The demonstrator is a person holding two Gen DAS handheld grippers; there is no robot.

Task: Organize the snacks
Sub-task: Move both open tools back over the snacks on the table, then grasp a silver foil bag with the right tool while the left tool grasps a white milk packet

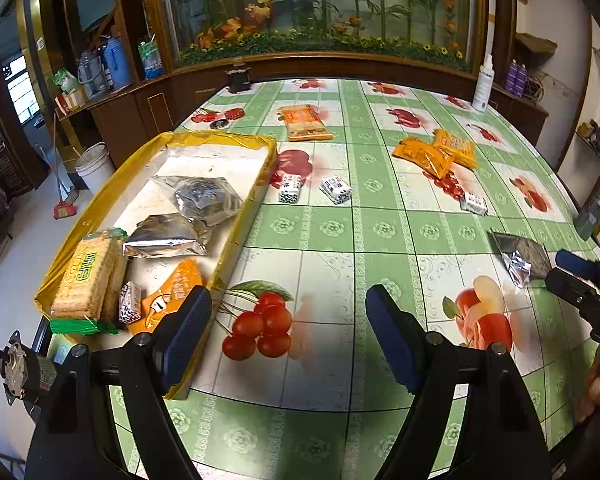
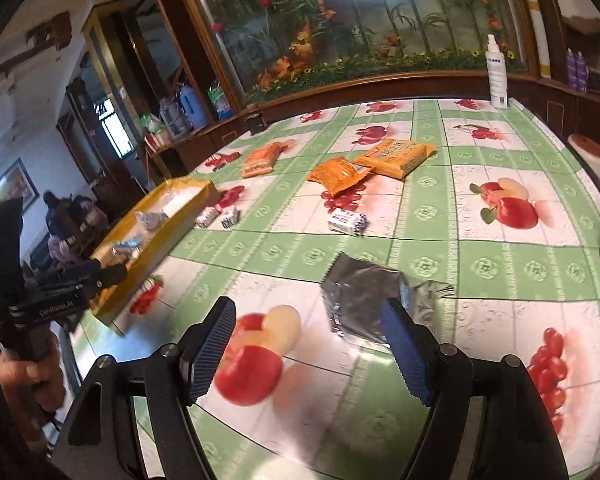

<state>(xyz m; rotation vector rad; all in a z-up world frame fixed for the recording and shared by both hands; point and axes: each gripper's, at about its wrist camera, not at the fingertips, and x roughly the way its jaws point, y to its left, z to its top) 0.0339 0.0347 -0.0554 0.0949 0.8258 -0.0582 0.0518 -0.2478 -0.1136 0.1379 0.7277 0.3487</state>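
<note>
In tray: the gold tray point(image 1: 260, 168) holds two foil packs, a biscuit pack point(image 1: 86, 276), an orange pack and a small candy.
Left on table: three orange packs, three candies, one foil pack point(image 2: 360, 300).
Left gripper point(image 1: 288, 336): spread wide, empty, beside the tray.
Right gripper point(image 2: 312, 352): spread, empty, nearing that foil pack.
Progress: roughly halfway, I'd guess.

A glossy, smooth plastic tablecloth point(image 1: 328, 232) printed with fruit covers the table, crinkled shiny silver foil pouches point(image 1: 204, 196) lie in a tray lined with shiny yellow film point(image 1: 256, 184), the gripper pads point(image 2: 408, 352) look ribbed, matt blue rubber, and the cabinet point(image 1: 132, 120) behind is dark polished wood.
</note>
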